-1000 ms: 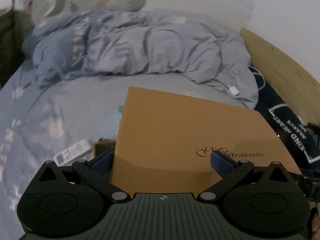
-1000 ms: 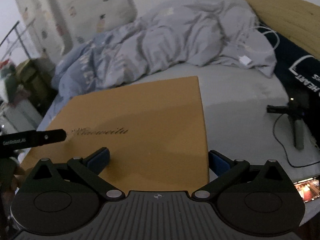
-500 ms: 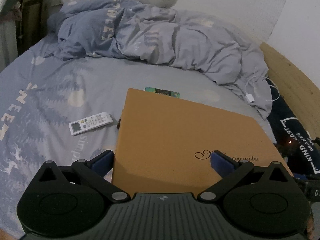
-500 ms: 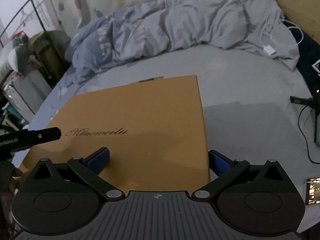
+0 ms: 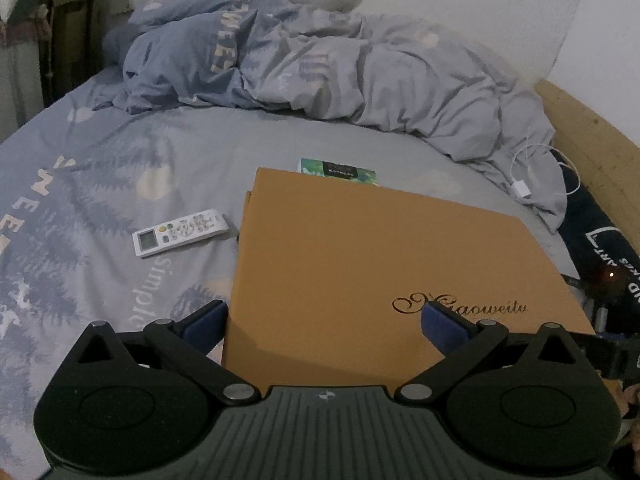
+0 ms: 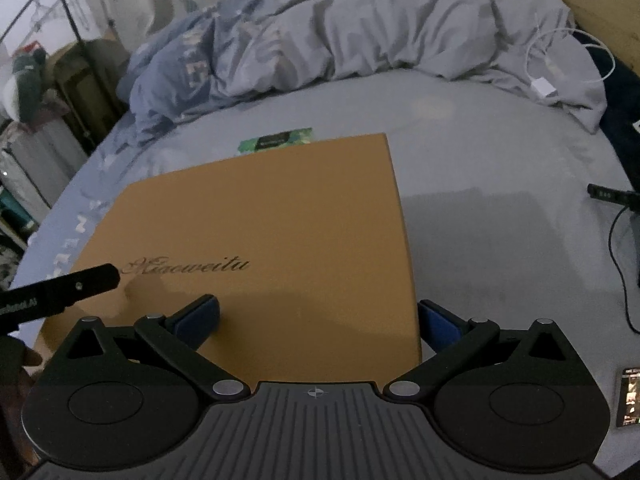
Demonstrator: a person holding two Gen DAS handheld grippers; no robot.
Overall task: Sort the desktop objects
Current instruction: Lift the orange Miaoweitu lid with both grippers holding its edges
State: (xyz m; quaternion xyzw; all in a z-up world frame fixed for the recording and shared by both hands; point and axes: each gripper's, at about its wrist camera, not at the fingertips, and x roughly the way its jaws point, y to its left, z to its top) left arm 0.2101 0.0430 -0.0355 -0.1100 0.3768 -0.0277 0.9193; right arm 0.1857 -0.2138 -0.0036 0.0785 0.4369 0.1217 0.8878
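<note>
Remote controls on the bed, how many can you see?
1. The white remote control lies on the grey sheet, left of the brown box. The box could be hiding more underneath.

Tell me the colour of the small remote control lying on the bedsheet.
White, with a grey screen and coloured buttons: the remote control shows only in the left wrist view.

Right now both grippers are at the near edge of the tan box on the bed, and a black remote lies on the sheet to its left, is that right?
One detail is off: the remote is white, not black, as the left wrist view shows. The rest holds: the left gripper and right gripper sit at the near edge of the tan box on the bed.
</note>
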